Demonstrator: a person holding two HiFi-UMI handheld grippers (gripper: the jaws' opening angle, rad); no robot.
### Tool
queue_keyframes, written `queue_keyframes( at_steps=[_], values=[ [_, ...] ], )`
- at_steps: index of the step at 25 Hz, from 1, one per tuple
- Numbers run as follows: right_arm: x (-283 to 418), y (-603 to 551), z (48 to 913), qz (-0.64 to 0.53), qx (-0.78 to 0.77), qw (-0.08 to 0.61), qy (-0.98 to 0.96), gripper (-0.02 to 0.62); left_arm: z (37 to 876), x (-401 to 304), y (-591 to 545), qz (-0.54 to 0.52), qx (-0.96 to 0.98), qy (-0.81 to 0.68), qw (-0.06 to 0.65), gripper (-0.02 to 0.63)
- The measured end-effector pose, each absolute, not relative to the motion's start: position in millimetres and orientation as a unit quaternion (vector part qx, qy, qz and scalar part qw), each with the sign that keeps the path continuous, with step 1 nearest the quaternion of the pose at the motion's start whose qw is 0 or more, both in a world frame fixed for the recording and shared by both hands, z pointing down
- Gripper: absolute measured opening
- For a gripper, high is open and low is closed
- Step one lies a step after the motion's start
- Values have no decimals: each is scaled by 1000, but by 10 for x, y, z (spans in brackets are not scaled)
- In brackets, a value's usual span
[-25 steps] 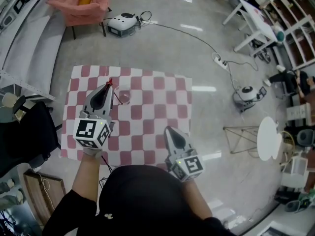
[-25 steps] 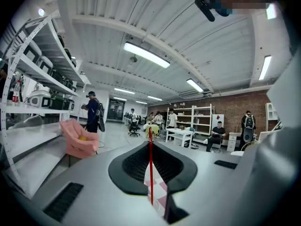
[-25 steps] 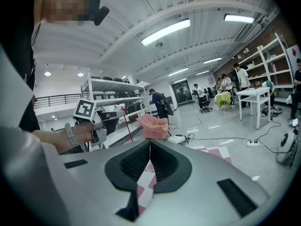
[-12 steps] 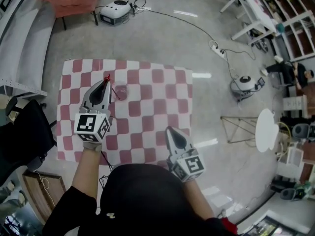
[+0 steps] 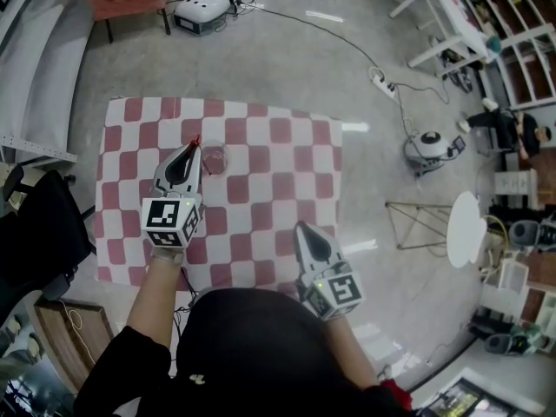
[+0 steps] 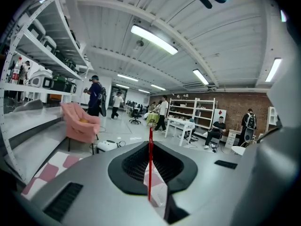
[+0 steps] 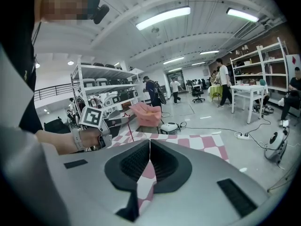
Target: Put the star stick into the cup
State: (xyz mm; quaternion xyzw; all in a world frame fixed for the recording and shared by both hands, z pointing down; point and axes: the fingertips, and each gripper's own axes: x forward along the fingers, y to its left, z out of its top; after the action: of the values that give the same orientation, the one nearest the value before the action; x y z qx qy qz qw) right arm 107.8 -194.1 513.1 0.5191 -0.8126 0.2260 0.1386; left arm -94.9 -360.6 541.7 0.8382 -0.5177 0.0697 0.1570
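You pinched the red star stick near upright in your left gripper, just left of the cup in the upper-left, likely ready for lowering, while your right gripper waited closed and empty.

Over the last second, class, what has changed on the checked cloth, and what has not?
The left tongs, shut on the star stick, have edged slightly closer to the cup. Nothing was taken hold of or let go. The right tongs stay shut and empty, and the cup stays where it was on the checked cloth.
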Motion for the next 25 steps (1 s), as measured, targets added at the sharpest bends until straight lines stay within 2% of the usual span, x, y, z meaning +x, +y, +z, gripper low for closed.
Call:
queue_keyframes(
  at_steps=[12,25],
  values=[
    [1071,-1901,5199,232,527,149,-804,17,5671,-1017,-3771,88,835,-516,172,58],
    [1107,-1833,5202,229,533,151,-801,18,5846,-965,-3868,112,831,-516,177,149]
  ],
)
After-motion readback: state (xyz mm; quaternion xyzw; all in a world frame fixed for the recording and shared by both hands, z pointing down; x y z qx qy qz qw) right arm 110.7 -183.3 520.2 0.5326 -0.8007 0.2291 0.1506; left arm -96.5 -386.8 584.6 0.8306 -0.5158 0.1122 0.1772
